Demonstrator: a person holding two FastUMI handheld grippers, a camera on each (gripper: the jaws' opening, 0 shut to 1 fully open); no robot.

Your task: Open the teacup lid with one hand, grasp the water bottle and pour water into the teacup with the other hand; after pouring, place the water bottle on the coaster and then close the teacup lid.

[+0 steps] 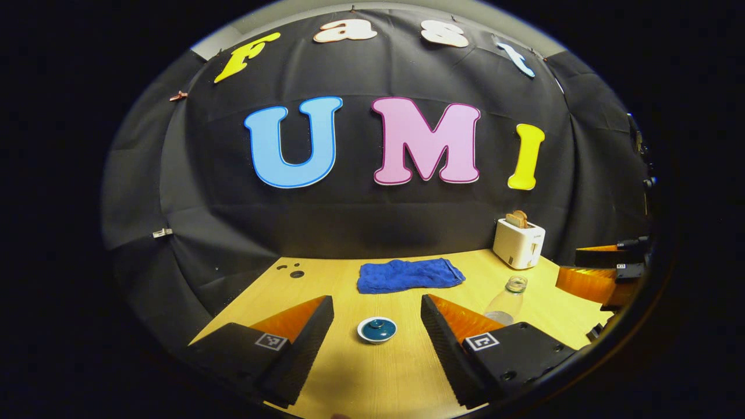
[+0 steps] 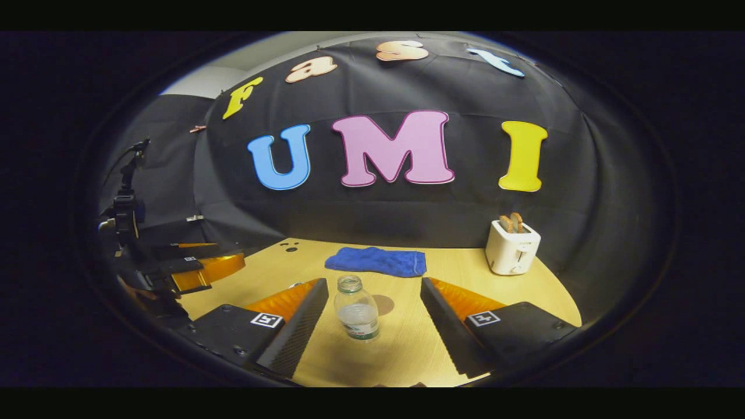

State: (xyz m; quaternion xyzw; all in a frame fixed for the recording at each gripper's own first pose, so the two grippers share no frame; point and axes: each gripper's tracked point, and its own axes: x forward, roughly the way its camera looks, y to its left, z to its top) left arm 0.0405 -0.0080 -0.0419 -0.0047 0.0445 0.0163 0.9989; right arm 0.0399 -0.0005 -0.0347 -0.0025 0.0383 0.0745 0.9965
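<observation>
lidded teacup (image 1: pixel 376 330) between fingers of spread left hand-held gripper (image 1: pixel 377 320).

teacup (image 1: pixel 376 330) left of bottle (image 1: pixel 507 302) | towel (image 1: pixel 409 274) behind | toaster (image 1: pixel 518 242) back-right

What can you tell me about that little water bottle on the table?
The water bottle is small, clear and plastic-looking, with no cap and a little water in the bottom. A label band wraps its lower part. It stands upright on the wooden table, touching nothing else, between the open fingers of the right gripper, which is not gripping it.
</observation>
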